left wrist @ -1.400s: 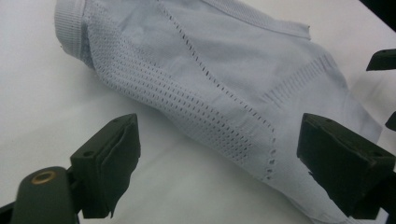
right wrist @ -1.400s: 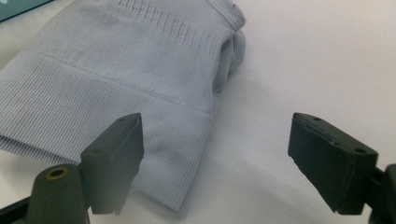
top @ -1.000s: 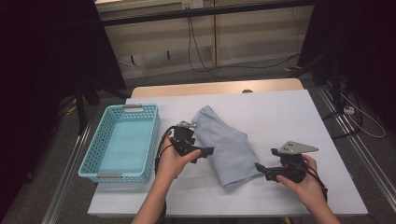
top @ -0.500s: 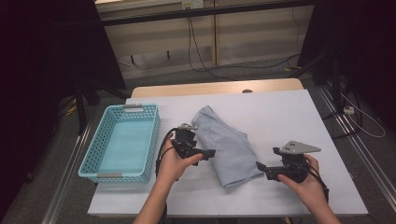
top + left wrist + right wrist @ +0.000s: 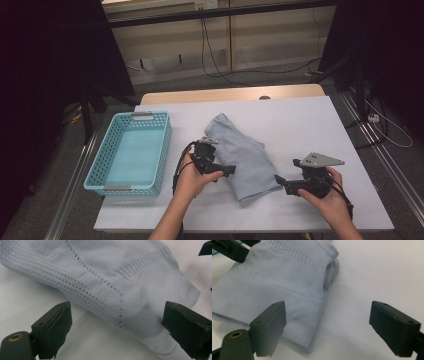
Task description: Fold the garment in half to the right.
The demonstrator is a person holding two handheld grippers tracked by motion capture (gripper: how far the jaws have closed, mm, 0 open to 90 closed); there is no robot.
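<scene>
A folded pale blue knit garment [image 5: 242,156] lies on the white surface [image 5: 310,125], between the two hand-held grippers. The left hand-held gripper [image 5: 226,170] sits at the garment's left edge, tips pointing across it; in the left gripper view [image 5: 117,330] its jaws stand wide apart, one over bare surface, the other low over the cloth [image 5: 120,282], and I cannot tell whether that one touches it. The right hand-held gripper [image 5: 281,183] rests just beside the garment's near right corner. In the right gripper view [image 5: 327,327] its jaws are wide too, holding nothing: the ribbed hem [image 5: 287,307] lies just ahead of the left jaw, bare surface ahead of the other. A light blue basket [image 5: 100,172] stands beyond the left hand-held gripper, away from the garment.
</scene>
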